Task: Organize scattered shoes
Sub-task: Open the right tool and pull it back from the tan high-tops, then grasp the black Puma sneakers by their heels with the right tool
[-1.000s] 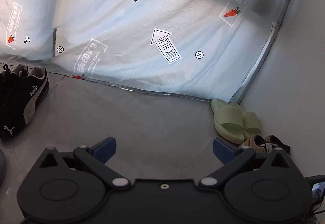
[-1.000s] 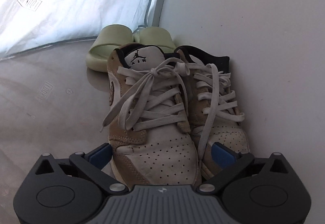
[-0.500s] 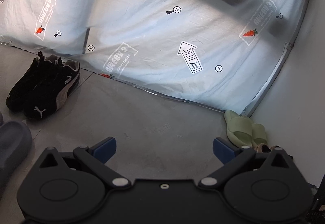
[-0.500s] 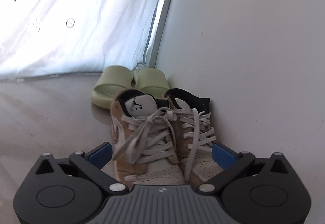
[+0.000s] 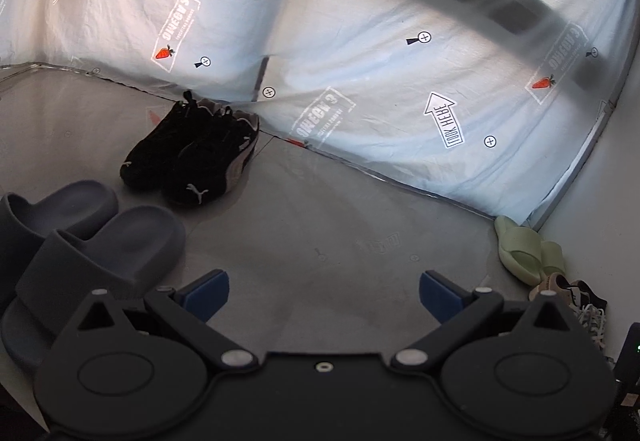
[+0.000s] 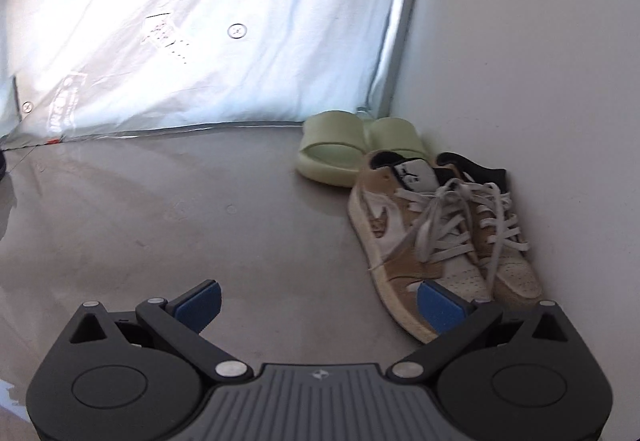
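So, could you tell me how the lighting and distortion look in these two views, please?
Left wrist view: a broad dark shadow band crosses the printed sheet, warm light falls at upper left, and the black sneakers lose detail. Right wrist view: the sheet is washed out at upper left, the floor shows glare, and fisheye bends the edges.

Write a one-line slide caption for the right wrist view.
Open right gripper hovers beside tan sneakers and green slides along the wall.
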A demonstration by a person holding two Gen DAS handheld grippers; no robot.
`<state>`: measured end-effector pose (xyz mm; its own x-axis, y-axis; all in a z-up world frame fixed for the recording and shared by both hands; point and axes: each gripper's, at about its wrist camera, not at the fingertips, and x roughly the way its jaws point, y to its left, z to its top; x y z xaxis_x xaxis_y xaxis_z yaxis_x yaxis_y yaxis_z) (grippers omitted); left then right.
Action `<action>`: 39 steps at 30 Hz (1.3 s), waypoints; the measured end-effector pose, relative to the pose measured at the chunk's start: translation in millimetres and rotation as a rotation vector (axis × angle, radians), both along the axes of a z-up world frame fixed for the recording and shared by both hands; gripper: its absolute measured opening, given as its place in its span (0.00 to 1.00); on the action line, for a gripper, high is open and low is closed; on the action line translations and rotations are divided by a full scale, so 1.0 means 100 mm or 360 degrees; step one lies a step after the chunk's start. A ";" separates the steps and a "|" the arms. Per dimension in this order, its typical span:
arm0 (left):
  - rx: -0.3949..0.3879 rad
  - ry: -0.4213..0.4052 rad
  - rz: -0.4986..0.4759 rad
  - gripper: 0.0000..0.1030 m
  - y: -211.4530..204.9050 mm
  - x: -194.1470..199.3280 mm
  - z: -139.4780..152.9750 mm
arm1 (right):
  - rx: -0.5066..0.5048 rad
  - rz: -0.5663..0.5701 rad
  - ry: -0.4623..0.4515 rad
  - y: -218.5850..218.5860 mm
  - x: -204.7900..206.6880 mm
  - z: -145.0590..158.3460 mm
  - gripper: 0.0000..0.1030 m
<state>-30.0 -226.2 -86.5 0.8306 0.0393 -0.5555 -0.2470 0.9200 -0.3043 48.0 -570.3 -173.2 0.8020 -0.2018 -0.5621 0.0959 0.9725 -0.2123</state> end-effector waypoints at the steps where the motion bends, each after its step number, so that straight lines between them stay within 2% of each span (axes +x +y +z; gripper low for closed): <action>1: 0.0001 -0.0003 0.0001 1.00 0.07 -0.01 0.00 | 0.0005 0.0015 0.0009 0.07 -0.02 0.00 1.00; 10: -0.0016 0.0034 -0.0050 1.00 0.88 -0.01 -0.05 | 0.0129 0.0134 0.0072 1.06 -0.06 0.00 1.00; 18: -0.0010 0.0027 -0.0170 1.00 1.94 0.25 -0.10 | 0.0146 0.0253 0.0102 2.31 -0.03 -0.05 1.00; 22: 0.0027 0.0038 -0.0273 1.00 2.37 0.37 -0.11 | 0.0175 0.0269 0.0098 2.99 -0.02 -0.10 1.00; 27: -0.0010 0.0042 -0.0364 1.00 2.76 0.47 -0.15 | 0.0250 0.0307 0.0071 3.64 0.08 -0.10 1.00; 33: -0.0084 0.0017 -0.0327 1.00 3.22 0.73 -0.22 | 0.0244 0.0393 0.0064 4.35 0.47 -0.01 1.00; 39: -0.0119 -0.0010 -0.0287 1.00 3.53 0.93 -0.28 | 0.0174 0.0472 -0.0007 5.07 1.14 0.21 0.99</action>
<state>63.1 126.8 -114.1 0.8241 -0.1517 -0.5458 -0.0781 0.9239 -0.3747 162.3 -63.2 -152.3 0.8195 0.1030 -0.5638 -0.1947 0.9752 -0.1049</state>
